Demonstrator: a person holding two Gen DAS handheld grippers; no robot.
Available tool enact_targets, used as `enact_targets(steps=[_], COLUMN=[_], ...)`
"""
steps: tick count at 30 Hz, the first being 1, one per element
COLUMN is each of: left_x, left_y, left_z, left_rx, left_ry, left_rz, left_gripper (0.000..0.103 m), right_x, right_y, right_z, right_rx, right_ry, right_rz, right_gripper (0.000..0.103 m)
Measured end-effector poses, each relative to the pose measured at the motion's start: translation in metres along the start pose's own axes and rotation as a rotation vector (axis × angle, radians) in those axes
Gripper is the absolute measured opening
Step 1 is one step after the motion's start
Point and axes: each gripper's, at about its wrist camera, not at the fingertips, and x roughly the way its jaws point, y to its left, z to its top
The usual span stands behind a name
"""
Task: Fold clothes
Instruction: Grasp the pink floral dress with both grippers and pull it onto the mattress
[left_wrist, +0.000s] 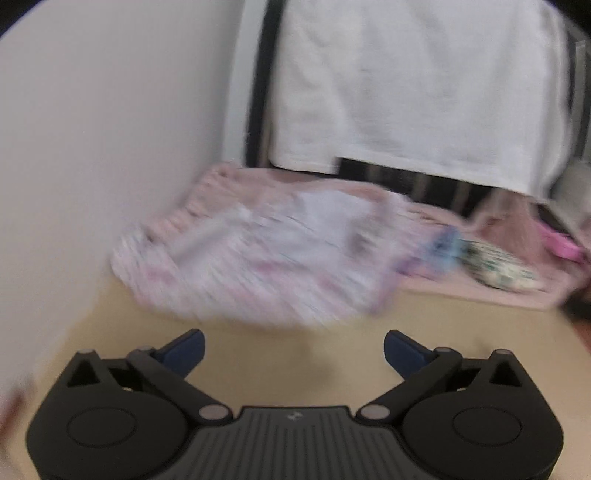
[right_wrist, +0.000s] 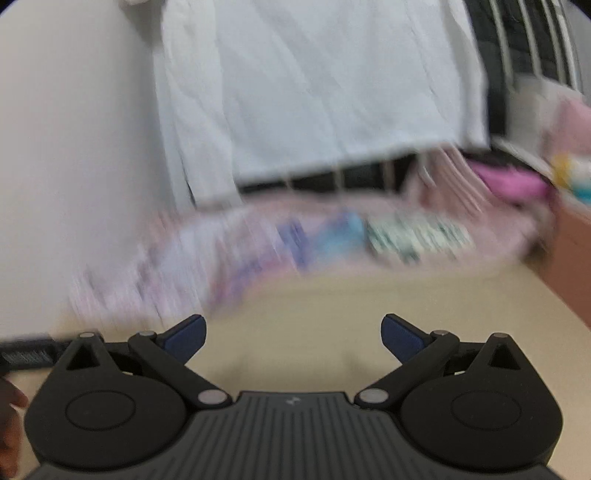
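Observation:
A crumpled pale pink and white patterned garment (left_wrist: 258, 254) lies on the beige table (left_wrist: 295, 354) by the wall, just ahead of my left gripper (left_wrist: 293, 350), which is open and empty. The same garment (right_wrist: 177, 273) shows blurred at the left in the right wrist view, ahead and left of my right gripper (right_wrist: 293, 336), also open and empty above the table (right_wrist: 314, 317). Both views are motion-blurred.
A white cloth (left_wrist: 417, 85) hangs over a dark rack behind the table. A pink fabric (left_wrist: 480, 288) carries a blue item (left_wrist: 447, 243) and a green-patterned folded piece (left_wrist: 498, 269). A white wall (left_wrist: 92, 147) stands at the left. A brown box (right_wrist: 572, 266) stands at the right.

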Motion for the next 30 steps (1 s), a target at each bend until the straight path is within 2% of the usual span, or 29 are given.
enact_targets(steps=[4, 6, 7, 8, 9, 10, 11, 12, 14, 15, 17, 21, 22, 24, 25, 26, 27, 28, 29, 30], left_x=[0.084, 0.119, 0.134, 0.148, 0.158, 0.165, 0.164, 0.158, 0.128, 0.11, 0.062, -0.043, -0.066, -0.098, -0.113, -0.126, -0.14, -0.154, -0.167, -0.181], left_y=[0.018, 0.022, 0.024, 0.026, 0.027, 0.029, 0.032, 0.037, 0.044, 0.046, 0.047, 0.042, 0.038, 0.032, 0.029, 0.03, 0.033, 0.035, 0.039, 0.043], left_z=[0.055, 0.069, 0.073, 0.075, 0.076, 0.075, 0.075, 0.074, 0.071, 0.068, 0.06, 0.005, -0.016, -0.063, -0.087, -0.109, -0.124, -0.14, -0.152, -0.158], left_rx=[0.022, 0.038, 0.05, 0.065, 0.085, 0.094, 0.078, 0.046, 0.022, 0.02, 0.008, -0.032, -0.033, -0.046, -0.05, -0.056, -0.067, -0.079, -0.098, -0.135], left_ry=[0.038, 0.062, 0.088, 0.121, 0.165, 0.202, 0.214, 0.196, 0.132, 0.096, 0.008, -0.09, -0.103, -0.1, -0.093, -0.078, -0.06, -0.042, -0.03, -0.036], left_rz=[0.165, 0.231, 0.236, 0.238, 0.236, 0.236, 0.239, 0.237, 0.242, 0.243, 0.2, 0.067, 0.036, 0.057, 0.085, 0.114, 0.126, 0.139, 0.149, 0.163], left_gripper=[0.1, 0.093, 0.09, 0.073, 0.042, 0.025, 0.009, 0.008, 0.004, 0.004, 0.004, 0.005, 0.008, 0.029, 0.035, 0.036, 0.036, 0.036, 0.036, 0.042], right_x=[0.039, 0.093, 0.113, 0.132, 0.151, 0.166, 0.18, 0.186, 0.158, 0.131, 0.074, -0.049, -0.077, -0.124, -0.14, -0.155, -0.172, -0.189, -0.207, -0.224], right_y=[0.01, 0.02, 0.025, 0.031, 0.037, 0.036, 0.035, 0.03, 0.016, 0.007, -0.012, -0.056, -0.065, -0.078, -0.08, -0.081, -0.087, -0.091, -0.095, -0.099], right_z=[0.075, 0.1, 0.105, 0.109, 0.113, 0.112, 0.111, 0.109, 0.104, 0.099, 0.088, 0.022, -0.002, -0.061, -0.089, -0.117, -0.144, -0.154, -0.161, -0.167], right_rx=[0.014, 0.051, 0.035, 0.015, -0.005, 0.015, 0.041, 0.088, 0.153, 0.163, 0.181, 0.198, 0.209, 0.23, 0.215, 0.198, 0.177, 0.174, 0.175, 0.175], right_ry=[-0.031, 0.017, 0.033, 0.048, 0.062, 0.095, 0.13, 0.152, 0.063, 0.014, -0.081, -0.168, -0.173, -0.131, -0.077, -0.018, 0.042, 0.03, 0.008, -0.013], right_rz=[0.111, 0.074, 0.043, 0.012, -0.02, -0.022, -0.02, -0.007, 0.045, 0.07, 0.121, 0.12, 0.107, 0.087, 0.068, 0.048, 0.031, 0.004, -0.024, -0.052], right_gripper=[0.102, 0.1, 0.098, 0.088, 0.076, 0.03, 0.004, 0.004, 0.004, 0.004, 0.003, 0.003, 0.004, 0.006, 0.013, 0.032, 0.044, 0.056, 0.056, 0.056])
